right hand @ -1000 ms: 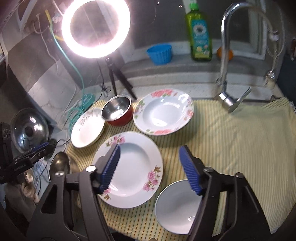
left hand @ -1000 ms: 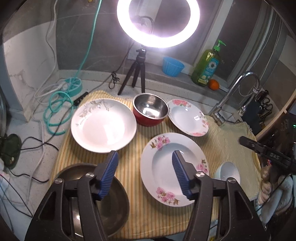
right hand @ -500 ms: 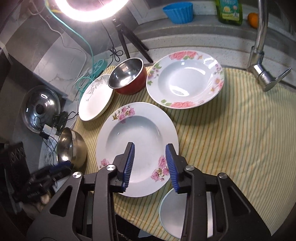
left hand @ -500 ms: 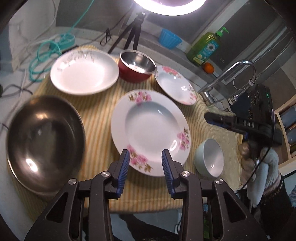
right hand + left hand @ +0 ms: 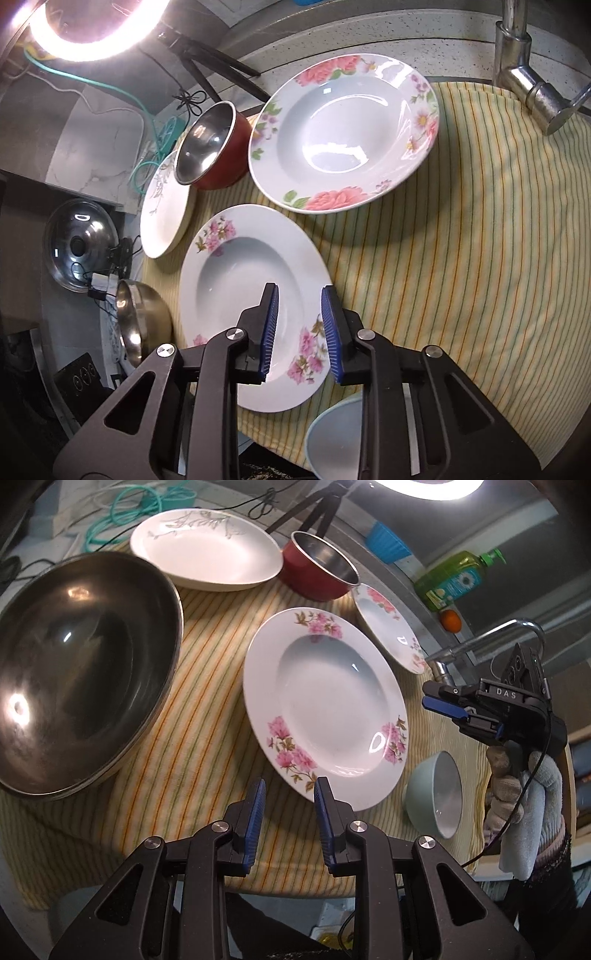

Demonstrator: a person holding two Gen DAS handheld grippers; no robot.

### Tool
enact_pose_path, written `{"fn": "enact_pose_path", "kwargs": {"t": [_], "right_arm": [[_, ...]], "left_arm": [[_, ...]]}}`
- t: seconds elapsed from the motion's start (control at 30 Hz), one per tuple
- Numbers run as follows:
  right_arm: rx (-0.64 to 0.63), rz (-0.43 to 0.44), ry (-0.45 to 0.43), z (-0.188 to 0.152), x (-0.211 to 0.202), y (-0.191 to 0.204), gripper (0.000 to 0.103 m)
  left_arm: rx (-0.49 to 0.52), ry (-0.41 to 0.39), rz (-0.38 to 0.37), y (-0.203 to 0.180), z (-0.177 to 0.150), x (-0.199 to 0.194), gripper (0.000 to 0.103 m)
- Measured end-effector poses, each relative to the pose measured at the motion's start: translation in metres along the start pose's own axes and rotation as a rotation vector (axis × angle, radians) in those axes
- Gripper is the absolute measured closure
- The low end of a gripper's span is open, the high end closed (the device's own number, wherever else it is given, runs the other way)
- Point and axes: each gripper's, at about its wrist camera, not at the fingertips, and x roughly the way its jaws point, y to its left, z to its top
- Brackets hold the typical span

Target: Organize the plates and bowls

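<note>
We see left hand-held gripper (image 5: 287,788) released at pink-flowered soup plate (image 5: 325,705) near surface's front edge, right hand-held gripper (image 5: 300,295) released over it

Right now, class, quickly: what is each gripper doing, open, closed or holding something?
Left gripper: open, narrow gap, holding nothing, near the pink-flowered plate.
Right gripper: open, narrow gap, holding nothing, over the same plate.

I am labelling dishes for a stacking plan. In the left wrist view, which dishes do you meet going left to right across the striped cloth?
Large steel bowl → white plate with grey leaf print → pink-flowered plate → small pale blue bowl. The red bowl and far floral plate overlap that order, so I left them out.
</note>
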Motion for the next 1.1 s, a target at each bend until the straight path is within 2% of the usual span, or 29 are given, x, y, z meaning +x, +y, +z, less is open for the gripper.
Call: {"fn": "enact_pose_path", "kwargs": {"t": [0.33,0.77,0.9,1.0,1.1], "right_arm": [[0.000,-0.040,0.019,0.012,0.015,-0.006,0.078],[0.013,-0.045,0.048,0.018,0.032,-0.013,0.078],[0.016,-0.038,0.052,0.020,0.036,-0.014,0.078],[0.003,-0.033,0.059,0.021,0.039,-0.011,0.085],[-0.005,-0.036,0.058,0.021,0.041,-0.009,0.085]], "left_arm": [[-0.037,0.002,-0.007,0.001,0.012,0.016,0.079],[-0.059,0.010,0.012,0.011,0.015,0.023,0.079],[-0.058,0.007,0.018,0.012,0.018,0.024,0.084],[-0.053,0.005,0.024,0.011,0.019,0.024,0.085],[-0.047,0.005,0.026,0.011,0.020,0.025,0.085]]}}
